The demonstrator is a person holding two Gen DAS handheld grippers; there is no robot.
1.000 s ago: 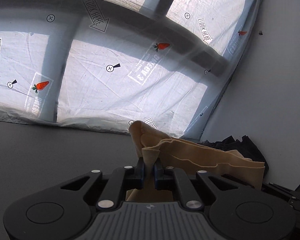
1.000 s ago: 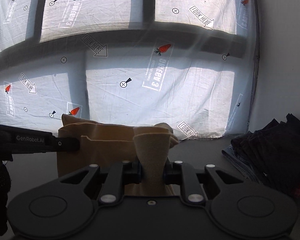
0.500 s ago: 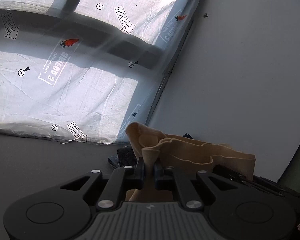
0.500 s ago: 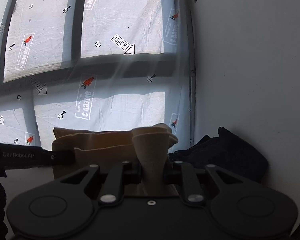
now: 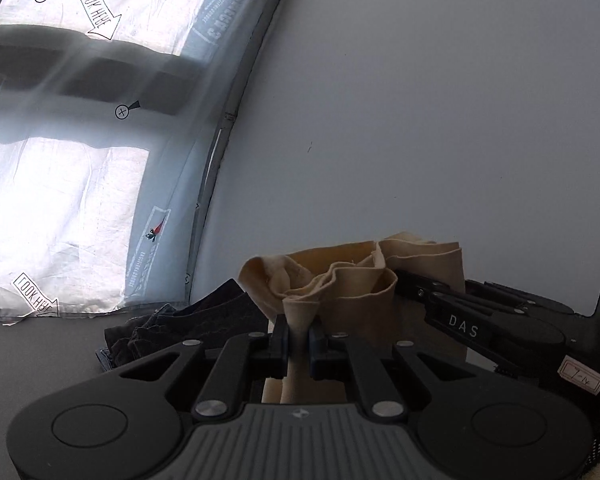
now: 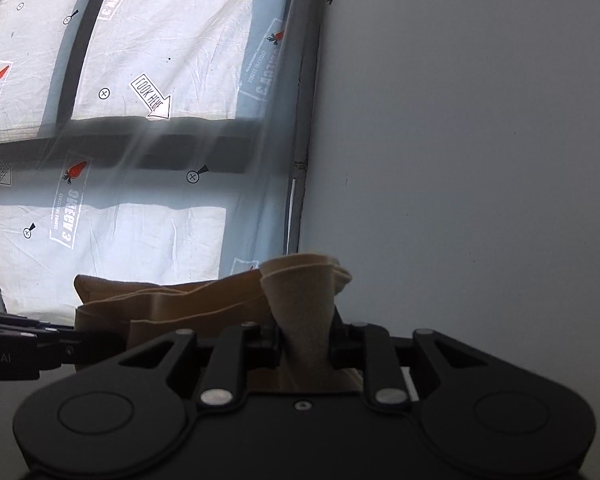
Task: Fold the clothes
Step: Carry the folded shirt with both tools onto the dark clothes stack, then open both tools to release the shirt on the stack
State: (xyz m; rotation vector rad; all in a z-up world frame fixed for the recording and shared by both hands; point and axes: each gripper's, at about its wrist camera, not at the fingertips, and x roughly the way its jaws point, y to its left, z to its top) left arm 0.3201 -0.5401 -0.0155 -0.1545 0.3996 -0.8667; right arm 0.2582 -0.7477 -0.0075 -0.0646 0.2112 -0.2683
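Note:
A tan garment [image 5: 352, 280] hangs bunched and folded between my two grippers, above the grey table. My left gripper [image 5: 298, 334] is shut on a pinched fold at one end of it. In the right wrist view my right gripper [image 6: 306, 332] grips a thicker bunch of the same tan garment [image 6: 300, 292]; its jaws are opening slightly, with the cloth still pressed between the pads. The right gripper's fingers [image 5: 416, 290] enter the left wrist view from the right, at the cloth's far end. The left gripper's arm [image 6: 52, 344] shows at the left of the right wrist view.
A pile of dark clothes [image 5: 188, 324] lies on the grey table [image 5: 40, 360], just left of the held garment. Behind stands a window covered with printed film [image 5: 60, 200]. A plain pale wall [image 5: 420, 120] fills the right side.
Both grippers have carried the tan garment sideways to the right. The view has swung from the window towards the pale wall, and the dark pile has shifted left in the left wrist view.

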